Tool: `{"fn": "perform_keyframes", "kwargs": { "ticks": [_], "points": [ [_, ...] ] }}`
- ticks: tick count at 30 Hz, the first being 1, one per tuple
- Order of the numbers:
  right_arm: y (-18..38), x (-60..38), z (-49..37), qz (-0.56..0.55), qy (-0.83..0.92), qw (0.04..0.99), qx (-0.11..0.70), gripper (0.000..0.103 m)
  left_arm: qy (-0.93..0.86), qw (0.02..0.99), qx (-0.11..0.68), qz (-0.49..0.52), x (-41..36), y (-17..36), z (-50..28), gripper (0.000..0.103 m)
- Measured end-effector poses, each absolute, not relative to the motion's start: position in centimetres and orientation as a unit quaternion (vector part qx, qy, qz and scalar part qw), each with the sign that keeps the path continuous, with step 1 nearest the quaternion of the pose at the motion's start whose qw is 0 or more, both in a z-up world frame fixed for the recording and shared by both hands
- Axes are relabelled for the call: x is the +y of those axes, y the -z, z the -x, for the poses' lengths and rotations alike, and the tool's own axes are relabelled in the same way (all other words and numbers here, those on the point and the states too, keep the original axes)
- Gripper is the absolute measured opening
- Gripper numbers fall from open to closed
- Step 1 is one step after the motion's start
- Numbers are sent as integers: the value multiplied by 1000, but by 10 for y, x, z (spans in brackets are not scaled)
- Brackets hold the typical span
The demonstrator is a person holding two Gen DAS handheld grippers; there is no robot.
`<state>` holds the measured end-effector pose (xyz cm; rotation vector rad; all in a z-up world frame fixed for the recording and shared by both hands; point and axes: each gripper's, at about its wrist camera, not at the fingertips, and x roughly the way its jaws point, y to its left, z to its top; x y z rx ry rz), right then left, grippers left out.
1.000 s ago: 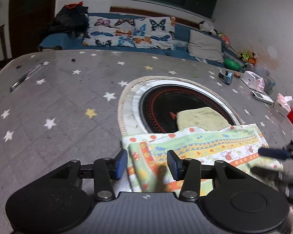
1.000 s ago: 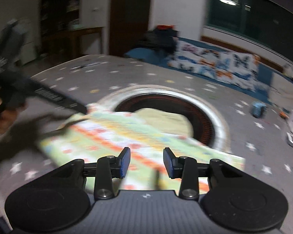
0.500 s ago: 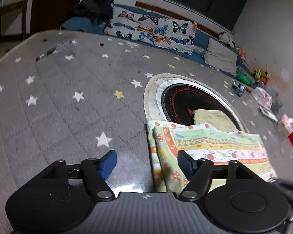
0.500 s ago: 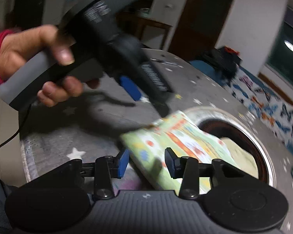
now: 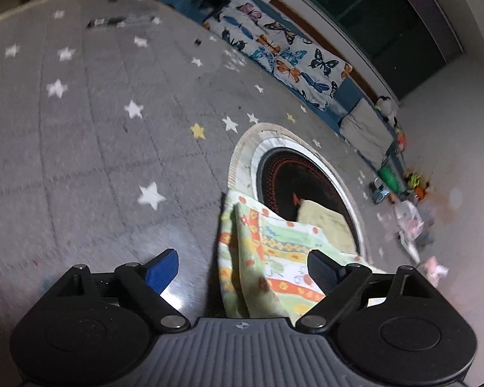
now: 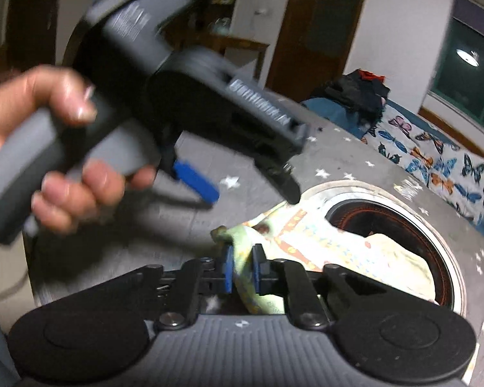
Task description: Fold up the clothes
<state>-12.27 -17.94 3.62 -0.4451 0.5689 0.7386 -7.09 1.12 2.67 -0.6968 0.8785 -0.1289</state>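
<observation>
Patterned cloth point(image 6: 309, 242) corner clamped in right gripper point(image 6: 242, 269), left gripper point(image 5: 242, 267) spread wide above it

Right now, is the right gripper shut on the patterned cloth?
Yes, shut: the right gripper pinches a bunched edge of the patterned cloth.

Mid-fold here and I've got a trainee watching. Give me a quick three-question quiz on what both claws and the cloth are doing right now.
1. True or false: the right claw is shut on the patterned cloth.
2. Is the left claw open or shut?
3. What does the plain yellow cloth lie on: A) the starred table cover, B) the round black cooktop, C) the butterfly cushions?

Key: 1 true, it pinches a corner. 2 open, raised above the table. 3 B.
</observation>
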Motion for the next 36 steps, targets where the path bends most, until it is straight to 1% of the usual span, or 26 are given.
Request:
{"fn": "perform_keyframes", "kwargs": {
  "ticks": [3, 6, 8, 9, 11, 12, 13, 14, 16, 17, 19, 20, 22, 30, 32, 34, 36],
  "points": [
    [-48, -190, 118, 177, -351, 879, 271, 9, 69, 832, 423, 353, 5, -23, 67, 89],
    [-54, -200, 117, 156, -349, 884, 268, 8, 85, 817, 433, 371, -5, -19, 61, 86],
    [-57, -205, 116, 143, -349, 887, 267, 8, 95, 806, 441, 383, -10, -14, 57, 71],
    [-57, -207, 116, 138, -349, 888, 266, 8, 98, 801, 444, 389, -12, -11, 55, 66],
    [-57, -208, 117, 133, -350, 888, 267, 8, 98, 792, 450, 400, -15, -4, 52, 42],
    [-56, -208, 118, 130, -351, 888, 268, 8, 96, 789, 452, 405, -15, -1, 51, 35],
    [-56, -210, 120, 130, -353, 887, 268, 8, 94, 786, 455, 409, -15, 3, 51, 25],
    [-55, -210, 119, 128, -354, 886, 271, 8, 93, 785, 456, 410, -15, 5, 50, 20],
    [-52, -211, 118, 125, -357, 883, 279, 10, 91, 785, 456, 408, -15, 7, 50, 16],
    [-52, -214, 119, 118, -356, 883, 281, 12, 92, 787, 456, 406, -15, 6, 50, 15],
    [-51, -226, 118, 104, -346, 888, 283, 22, 93, 788, 456, 403, -15, 6, 50, 15],
    [-51, -234, 117, 97, -337, 892, 284, 25, 94, 789, 456, 402, -15, 6, 50, 15],
    [-51, -250, 116, 84, -319, 900, 284, 26, 95, 791, 456, 397, -16, 4, 50, 15],
    [-30, -347, 76, 62, -146, 935, 316, 26, 95, 805, 455, 369, -21, 0, 51, 15],
    [-23, -372, 63, 52, -104, 939, 322, 28, 94, 809, 455, 360, -23, -2, 51, 15],
    [-16, -392, 51, 30, -76, 941, 328, 33, 94, 813, 454, 351, -25, -3, 49, 15],
    [-10, -406, 43, 9, -60, 941, 333, 35, 94, 817, 454, 343, -27, -4, 48, 15]
  ]
}}
